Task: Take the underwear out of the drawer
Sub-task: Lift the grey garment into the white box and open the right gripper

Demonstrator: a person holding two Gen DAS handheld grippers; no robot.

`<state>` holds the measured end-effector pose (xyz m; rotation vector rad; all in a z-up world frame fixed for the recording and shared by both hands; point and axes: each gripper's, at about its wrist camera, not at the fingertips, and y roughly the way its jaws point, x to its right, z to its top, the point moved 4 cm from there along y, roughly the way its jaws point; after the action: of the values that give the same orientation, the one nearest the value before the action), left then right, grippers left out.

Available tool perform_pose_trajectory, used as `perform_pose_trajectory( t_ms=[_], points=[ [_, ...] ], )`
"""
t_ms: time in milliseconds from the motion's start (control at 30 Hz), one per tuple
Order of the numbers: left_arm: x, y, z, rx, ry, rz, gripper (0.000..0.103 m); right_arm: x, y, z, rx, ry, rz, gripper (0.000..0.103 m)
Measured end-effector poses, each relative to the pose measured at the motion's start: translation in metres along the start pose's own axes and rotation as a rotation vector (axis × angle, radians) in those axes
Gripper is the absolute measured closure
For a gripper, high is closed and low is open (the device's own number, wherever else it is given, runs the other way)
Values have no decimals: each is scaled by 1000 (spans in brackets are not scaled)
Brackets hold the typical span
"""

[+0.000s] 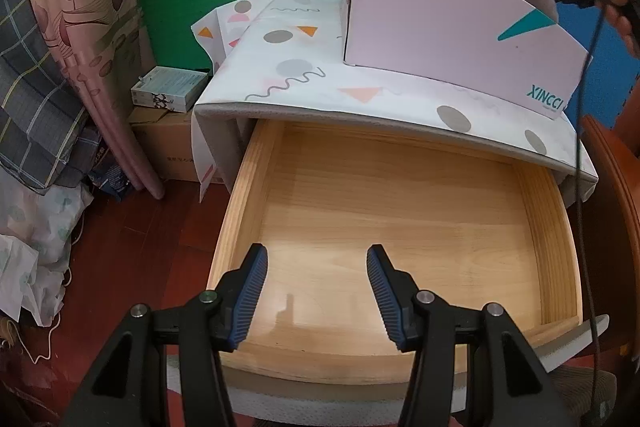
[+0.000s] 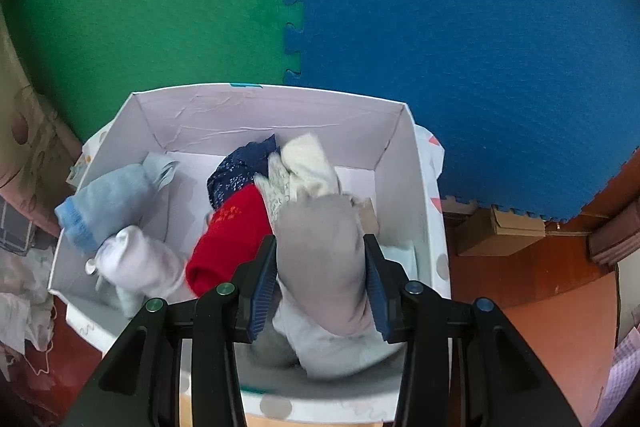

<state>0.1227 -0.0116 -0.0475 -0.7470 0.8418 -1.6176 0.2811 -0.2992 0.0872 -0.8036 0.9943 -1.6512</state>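
Nothing is left in the open pale wooden drawer (image 1: 400,211) — the left gripper (image 1: 316,291) hangs released above it. The right gripper (image 2: 320,283) grasps a soft grey rolled garment (image 2: 324,259), probably underwear, over the white cardboard box (image 2: 280,111).

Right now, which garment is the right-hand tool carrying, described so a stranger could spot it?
Find the pale pink cardboard box in front of the green and blue foam wall. Above its near end, the right gripper has its jaws clamped on a grey-beige piece of underwear. It alone is plain grey-beige and held; the red, navy and cream pieces lie loose beside it.
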Motion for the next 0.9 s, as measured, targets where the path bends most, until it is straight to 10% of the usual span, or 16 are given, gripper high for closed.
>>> perform_pose_trajectory(
  t_ms=[900],
  points=[
    [1, -2, 0, 14, 25, 6, 50, -8, -58, -6, 167, -23, -6, 17]
  ],
)
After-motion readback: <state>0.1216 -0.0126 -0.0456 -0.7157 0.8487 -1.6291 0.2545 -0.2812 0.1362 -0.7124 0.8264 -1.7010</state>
